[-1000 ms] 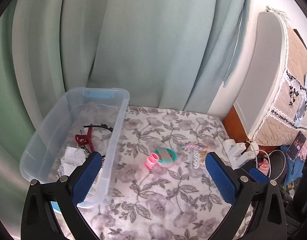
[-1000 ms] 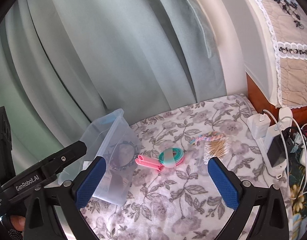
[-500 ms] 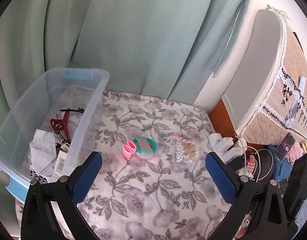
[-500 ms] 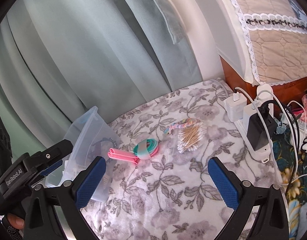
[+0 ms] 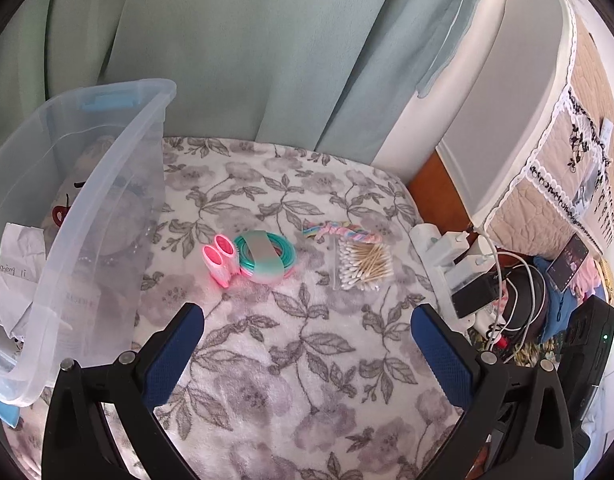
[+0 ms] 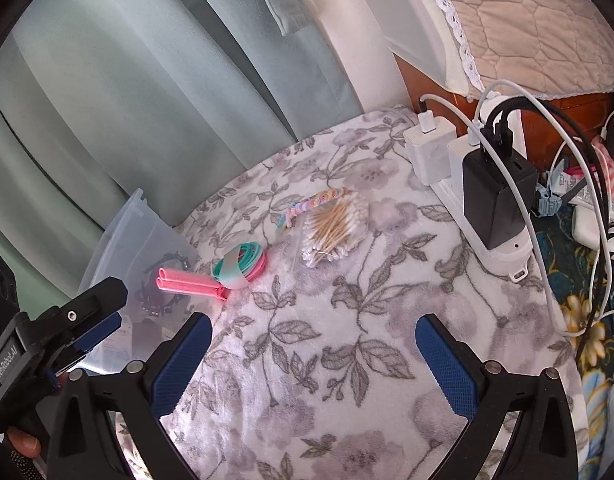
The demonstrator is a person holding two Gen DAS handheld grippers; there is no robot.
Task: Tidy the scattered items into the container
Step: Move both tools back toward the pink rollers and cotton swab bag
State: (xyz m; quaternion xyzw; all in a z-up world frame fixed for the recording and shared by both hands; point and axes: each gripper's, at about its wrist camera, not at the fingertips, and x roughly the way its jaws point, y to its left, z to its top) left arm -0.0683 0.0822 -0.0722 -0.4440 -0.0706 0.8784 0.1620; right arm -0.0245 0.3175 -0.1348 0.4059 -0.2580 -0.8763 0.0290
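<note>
Left gripper (image 5: 307, 328): fingers spread wide, nothing between them, hovering over floral blanket (image 5: 291, 392).
Right gripper (image 6: 313, 340): likewise spread wide and empty, above same blanket.
Clear plastic bin (image 5: 107, 184): at left edge of blanket; already holding crumpled paper (image 5: 15, 256) and dark red hair clip (image 5: 60, 213).
Still out, in a row mid-blanket, well apart from both grippers:
- pink hair rollers (image 5: 219, 258), nearest the bin, touching the teal and pink band bundle (image 5: 265, 256);
- pastel braided hair tie (image 5: 343, 232), just beside the bag of cotton swabs (image 5: 363, 264).

Risks, as judged:
- Rollers round and smooth; liable to squirt from a pinch, or to drag the band bundle along.
- Swab bag slick and floppy; possibly slipping out, or spilling if unsealed (seal not discernible).
- Plush blanket snagging on a low pinch.
- Power strip and chargers (image 6: 491, 184) near the swabs; cables catchable by a wide reach.
- Light bin shoved by a careless drop.
</note>
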